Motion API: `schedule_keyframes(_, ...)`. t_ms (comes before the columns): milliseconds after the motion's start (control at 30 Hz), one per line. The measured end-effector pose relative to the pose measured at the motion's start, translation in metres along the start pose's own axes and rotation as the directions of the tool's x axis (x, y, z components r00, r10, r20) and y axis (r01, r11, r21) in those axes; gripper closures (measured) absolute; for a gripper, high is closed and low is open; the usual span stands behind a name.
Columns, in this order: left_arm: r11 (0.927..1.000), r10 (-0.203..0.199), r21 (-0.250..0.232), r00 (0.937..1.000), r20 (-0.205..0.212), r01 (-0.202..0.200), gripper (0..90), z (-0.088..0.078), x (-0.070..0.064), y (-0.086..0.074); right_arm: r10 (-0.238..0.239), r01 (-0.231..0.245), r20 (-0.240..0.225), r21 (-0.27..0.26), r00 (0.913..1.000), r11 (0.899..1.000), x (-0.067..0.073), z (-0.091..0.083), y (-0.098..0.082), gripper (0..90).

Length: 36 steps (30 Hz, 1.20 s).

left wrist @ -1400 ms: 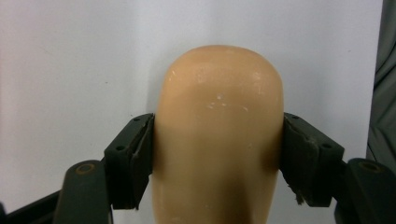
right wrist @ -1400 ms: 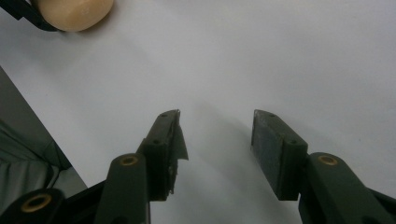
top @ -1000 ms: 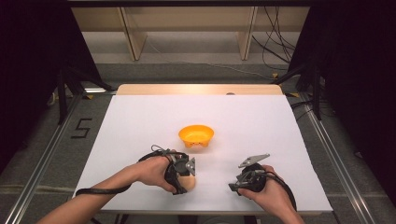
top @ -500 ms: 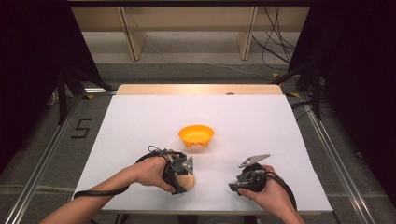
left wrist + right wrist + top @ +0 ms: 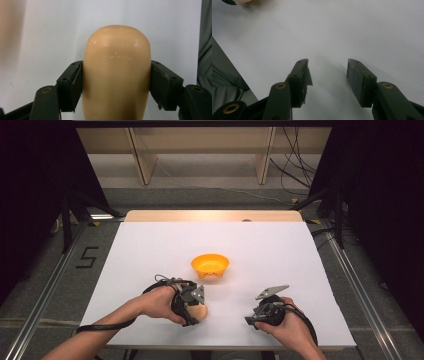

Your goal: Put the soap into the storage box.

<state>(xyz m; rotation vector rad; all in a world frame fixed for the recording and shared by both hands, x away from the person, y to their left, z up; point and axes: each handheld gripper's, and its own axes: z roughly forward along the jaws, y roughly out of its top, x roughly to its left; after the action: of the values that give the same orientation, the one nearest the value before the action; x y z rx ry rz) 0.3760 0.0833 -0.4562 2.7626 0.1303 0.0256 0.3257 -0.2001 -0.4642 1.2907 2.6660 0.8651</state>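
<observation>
- The peach-tan piece [image 5: 117,72] you're holding is smooth and glossy, with a rounded dome end and faint scuffs on its skin; it could be a bread-roll model, though the close view doesn't settle that.
- It sits low over the white tabletop [image 5: 280,255] near the front edge, just in front of the orange bowl [image 5: 210,265].
- Your left gripper [image 5: 116,81] has its matte black pads pressed on both flanks of the piece, clamped tight.
- Your left hand [image 5: 161,302] wraps the gripper body, forearm angling in from the lower left.
- The bowl is shallow, round and shiny, apart from both grippers.
- Your right gripper [image 5: 328,75] has its jaws spread with nothing between them, above bare table; one pad's lining looks frayed.
- Your right hand [image 5: 287,325] rests near the front edge, well apart from the piece.
</observation>
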Motion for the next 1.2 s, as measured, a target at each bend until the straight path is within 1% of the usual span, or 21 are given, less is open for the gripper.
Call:
schedule_keyframes(100,0.9991,-0.029,-0.029,0.9996,-0.003,0.029,32.2,-0.002,-0.001,-0.001,0.000,0.000,0.001,0.000,1.0000,1.000,0.000,0.000,0.000,52.2)
schedule_keyframes(133,0.9992,-0.026,-0.031,0.9996,-0.006,0.026,32.2,-0.003,-0.001,-0.001,0.000,0.000,0.001,0.000,1.0000,1.000,0.000,0.000,0.000,52.2)
schedule_keyframes(167,0.9999,-0.002,-0.013,1.0000,-0.008,0.002,32.2,-0.005,0.002,-0.001,0.000,0.000,0.001,-0.001,1.0000,1.000,0.000,0.000,0.000,52.2)
schedule_keyframes(200,0.9992,-0.025,-0.033,0.9996,-0.008,0.025,32.2,-0.005,0.000,-0.001,0.001,-0.001,0.001,-0.001,1.0000,1.000,0.000,0.000,0.000,52.2)
schedule_keyframes(233,0.9989,-0.023,-0.042,0.9996,-0.014,0.023,32.2,-0.007,0.001,-0.001,0.002,-0.002,0.001,-0.002,1.0000,1.000,0.000,0.000,0.000,52.2)
schedule_keyframes(267,0.9994,-0.013,-0.031,0.9998,-0.012,0.012,32.2,-0.009,0.003,-0.001,0.002,-0.002,0.001,-0.004,1.0000,1.000,0.000,0.000,0.000,52.2)
schedule_keyframes(300,0.9982,-0.030,-0.052,0.9994,-0.017,0.029,32.2,-0.010,0.003,-0.001,-0.016,0.016,0.008,-0.014,0.9998,1.000,-0.002,0.000,0.000,52.2)
schedule_keyframes(333,0.9977,-0.039,-0.057,0.9991,-0.019,0.038,32.2,-0.011,0.003,-0.002,-0.006,0.006,0.007,-0.009,1.0000,1.000,-0.001,0.000,0.000,52.1)
schedule_keyframes(367,0.9988,-0.024,-0.042,0.9996,-0.016,0.024,32.2,-0.013,0.004,-0.002,-0.008,0.008,0.007,-0.010,0.9999,1.000,-0.001,0.000,0.000,52.1)
schedule_keyframes(400,0.9973,-0.037,-0.064,0.9990,-0.026,0.035,32.3,-0.013,0.004,-0.002,-0.008,0.008,0.007,-0.010,0.9999,1.000,-0.001,0.000,0.000,52.1)
schedule_keyframes(467,0.9971,-0.044,-0.062,0.9987,-0.027,0.042,32.3,-0.014,0.004,-0.002,-0.003,0.003,0.002,-0.007,1.0000,1.000,-0.001,0.000,0.000,52.1)
schedule_keyframes(500,0.9989,-0.019,-0.043,0.9993,-0.034,0.017,32.3,-0.016,0.006,-0.003,-0.003,0.003,0.002,-0.008,1.0000,1.000,-0.001,0.000,0.000,52.0)
schedule_keyframes(533,0.9964,-0.048,-0.071,0.9984,-0.029,0.046,32.3,-0.015,0.004,-0.003,-0.003,0.003,0.003,-0.008,1.0000,1.000,-0.001,0.000,0.000,52.0)
schedule_keyframes(567,0.9970,-0.036,-0.070,0.9988,-0.031,0.034,32.3,-0.016,0.005,-0.003,-0.002,0.002,0.003,-0.008,1.0000,1.000,-0.001,0.000,0.000,52.0)
schedule_keyframes(700,0.9963,-0.043,-0.076,0.9985,-0.032,0.041,32.2,-0.017,0.005,-0.004,0.007,-0.007,0.003,-0.009,1.0000,1.000,-0.001,0.000,0.000,51.9)
schedule_keyframes(733,0.9978,-0.027,-0.061,0.9991,-0.034,0.025,32.3,-0.018,0.006,-0.004,-0.004,0.004,0.008,-0.016,1.0000,1.000,-0.001,0.000,0.000,51.9)
schedule_keyframes(767,0.9964,-0.042,-0.075,0.9986,-0.033,0.039,32.3,-0.017,0.005,-0.005,-0.002,0.002,0.008,-0.016,1.0000,1.000,-0.001,0.000,0.000,51.7)
schedule_keyframes(933,0.9961,-0.044,-0.077,0.9984,-0.034,0.042,32.3,-0.019,0.006,-0.005,-0.002,0.002,0.012,-0.031,0.9999,1.000,-0.002,-0.001,0.001,51.5)
schedule_keyframes(967,0.9955,-0.055,-0.080,0.9978,-0.036,0.052,32.3,-0.019,0.006,-0.005,0.001,0.000,0.013,-0.031,0.9999,1.000,-0.002,-0.001,0.001,51.5)
schedule_keyframes(1100,0.9962,-0.039,-0.079,0.9984,-0.041,0.036,32.3,-0.022,0.008,-0.005,0.007,-0.006,0.010,-0.042,0.9999,0.999,-0.002,-0.002,0.001,51.4)
schedule_keyframes(1200,0.9947,-0.059,-0.087,0.9974,-0.041,0.055,32.3,-0.023,0.007,-0.005,0.011,-0.011,0.011,-0.041,0.9999,0.999,-0.002,-0.002,0.001,51.4)
